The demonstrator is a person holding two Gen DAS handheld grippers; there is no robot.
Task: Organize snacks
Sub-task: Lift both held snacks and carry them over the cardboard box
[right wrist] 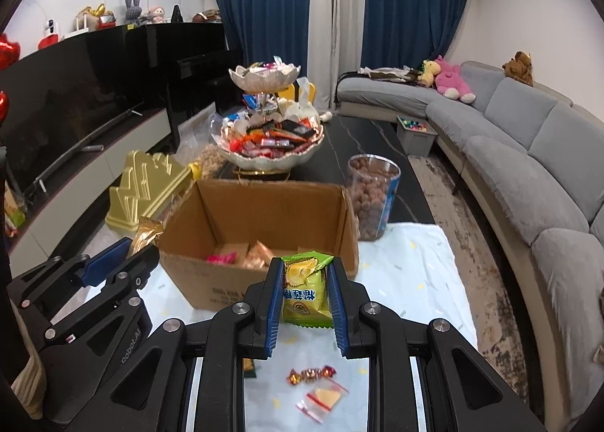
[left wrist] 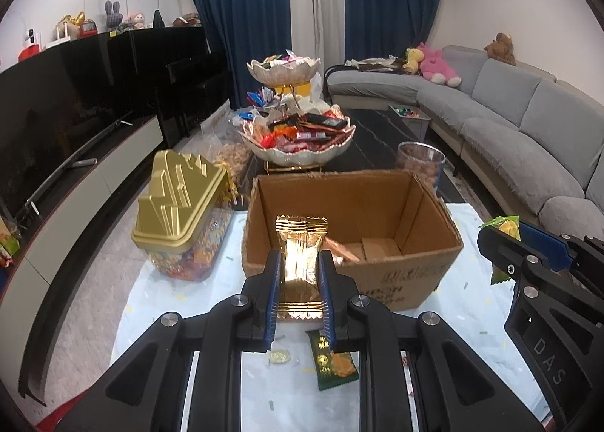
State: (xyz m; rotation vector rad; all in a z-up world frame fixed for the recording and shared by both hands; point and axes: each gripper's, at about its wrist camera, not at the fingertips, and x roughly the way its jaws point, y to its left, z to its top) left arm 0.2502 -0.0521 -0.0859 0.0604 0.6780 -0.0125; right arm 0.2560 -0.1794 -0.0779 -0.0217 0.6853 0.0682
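My left gripper (left wrist: pixel 300 262) is shut on a shiny gold snack packet (left wrist: pixel 301 262), held upright just in front of the near wall of an open cardboard box (left wrist: pixel 407 269). My right gripper (right wrist: pixel 305 269) is shut on a green-and-yellow snack packet (right wrist: pixel 305 288), also before the box (right wrist: pixel 211 281). A few small packets lie on the box floor, one pink (right wrist: pixel 222 258). In the left wrist view the right gripper (left wrist: pixel 521 239) appears at the right edge with its green packet (left wrist: pixel 507 226). In the right wrist view the left gripper (right wrist: pixel 128 254) shows at the left with the gold packet (right wrist: pixel 145 234).
A white cloth (right wrist: pixel 411 273) covers the table. On it lie a dark green packet (left wrist: pixel 334 366), a wrapped candy (right wrist: pixel 311 374), a clear-bagged piece (right wrist: pixel 324 398). A gold-lidded jar (left wrist: pixel 181 205) stands left of the box, a clear tub of brown balls (right wrist: pixel 372 198) right, a tiered snack bowl (left wrist: pixel 302 137) behind.
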